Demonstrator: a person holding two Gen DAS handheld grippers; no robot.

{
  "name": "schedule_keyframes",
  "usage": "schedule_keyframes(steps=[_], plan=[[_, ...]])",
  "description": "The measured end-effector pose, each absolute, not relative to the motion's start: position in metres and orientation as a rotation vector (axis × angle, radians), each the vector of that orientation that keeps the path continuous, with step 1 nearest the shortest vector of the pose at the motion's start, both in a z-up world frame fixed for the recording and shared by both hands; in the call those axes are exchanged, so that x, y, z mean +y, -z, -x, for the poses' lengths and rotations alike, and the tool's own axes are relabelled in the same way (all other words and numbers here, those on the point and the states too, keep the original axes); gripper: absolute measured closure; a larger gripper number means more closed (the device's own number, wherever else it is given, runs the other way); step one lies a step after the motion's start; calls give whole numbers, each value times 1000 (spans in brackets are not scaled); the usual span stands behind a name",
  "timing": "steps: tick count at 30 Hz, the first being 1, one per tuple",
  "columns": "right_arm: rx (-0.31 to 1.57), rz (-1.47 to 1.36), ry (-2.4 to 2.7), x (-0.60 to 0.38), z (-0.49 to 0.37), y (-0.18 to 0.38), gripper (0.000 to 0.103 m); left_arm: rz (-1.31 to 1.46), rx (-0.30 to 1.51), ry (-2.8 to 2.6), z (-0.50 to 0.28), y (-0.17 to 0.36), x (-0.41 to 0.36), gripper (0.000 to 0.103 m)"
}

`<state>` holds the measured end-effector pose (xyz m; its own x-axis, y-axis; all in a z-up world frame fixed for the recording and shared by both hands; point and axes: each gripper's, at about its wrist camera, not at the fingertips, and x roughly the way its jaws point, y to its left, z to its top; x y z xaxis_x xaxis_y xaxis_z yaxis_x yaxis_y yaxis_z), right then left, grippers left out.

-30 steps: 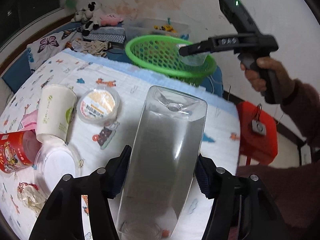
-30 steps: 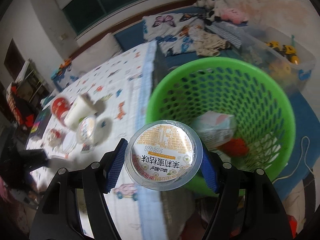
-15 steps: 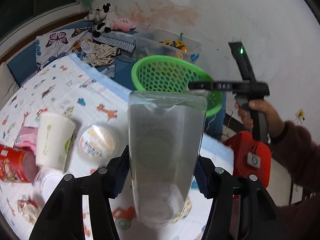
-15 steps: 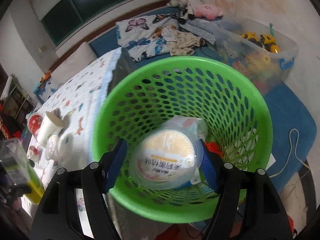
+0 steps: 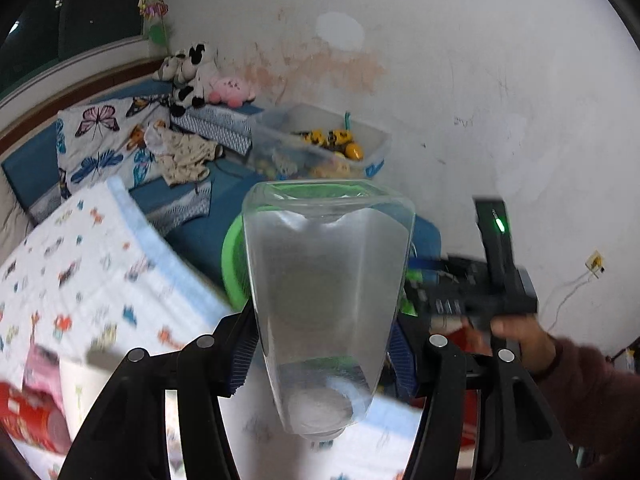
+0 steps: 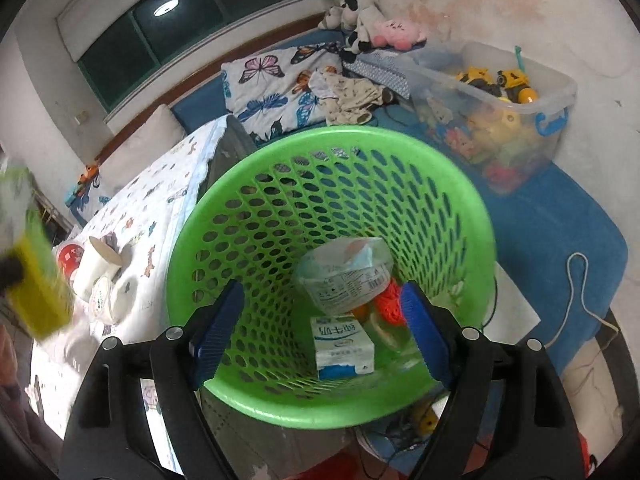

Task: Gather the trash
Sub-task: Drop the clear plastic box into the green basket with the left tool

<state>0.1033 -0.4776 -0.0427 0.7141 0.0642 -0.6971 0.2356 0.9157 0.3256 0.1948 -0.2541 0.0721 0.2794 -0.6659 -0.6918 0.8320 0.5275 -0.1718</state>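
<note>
Room: bedroom w/ stained white wall, blue mat, plush toys (image 6: 360,20) by the window, clear toy bin (image 6: 496,108) behind the basket.
Surface: table under a cartoon-print cloth (image 5: 80,264), left of the basket in both views.
Basket: green mesh basket (image 6: 224,216) sits just off the table edge, directly under my right gripper.
Already in it: clear lidded cup (image 6: 344,276), milk carton (image 6: 342,346), something orange-red beside them, partly hidden.
Right gripper (image 6: 322,332): jaws spread wide, nothing between the blue pads (image 6: 218,330); it hangs over the basket mouth.
Left gripper (image 5: 322,354): pinching a clear plastic bottle (image 5: 326,280), cap end toward the cam, base pointing fwd at the basket rim (image 5: 232,264).
Still on table: white paper cup (image 6: 94,268), round lidded tub (image 6: 100,300), red can (image 5: 24,416), all well apart from the basket; view there is blurred.
Step, my read: right side's drop looks done; left is mid-carry w/ the bottle, not yet over the opening.
Next move needs: bring the bottle fully over the basket mouth before I let the jaws part, and get the right gripper out of the way first, since in the left view it sits just beside the bottle.
After: right goes back for the cup or tub.
</note>
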Motion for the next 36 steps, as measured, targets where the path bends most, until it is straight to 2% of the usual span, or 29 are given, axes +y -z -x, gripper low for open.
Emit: schedule_keyframes(steps=[15, 16, 17, 18, 26, 36], plan=[[756, -409, 121, -484, -73, 48, 22, -219, 821, 920, -230, -37, -330, 47], [756, -410, 120, -483, -73, 48, 22, -217, 831, 919, -229, -34, -332, 45], [755, -411, 119, -483, -72, 48, 22, -208, 846, 919, -230, -31, -333, 33], [755, -411, 116, -481, -72, 49, 22, -196, 848, 915, -231, -30, -331, 27], [743, -384, 90, -467, -71, 40, 22, -154, 814, 886, -221, -35, -299, 27], [733, -329, 8, -428, -82, 24, 20, -128, 764, 775, -193, -39, -218, 27]])
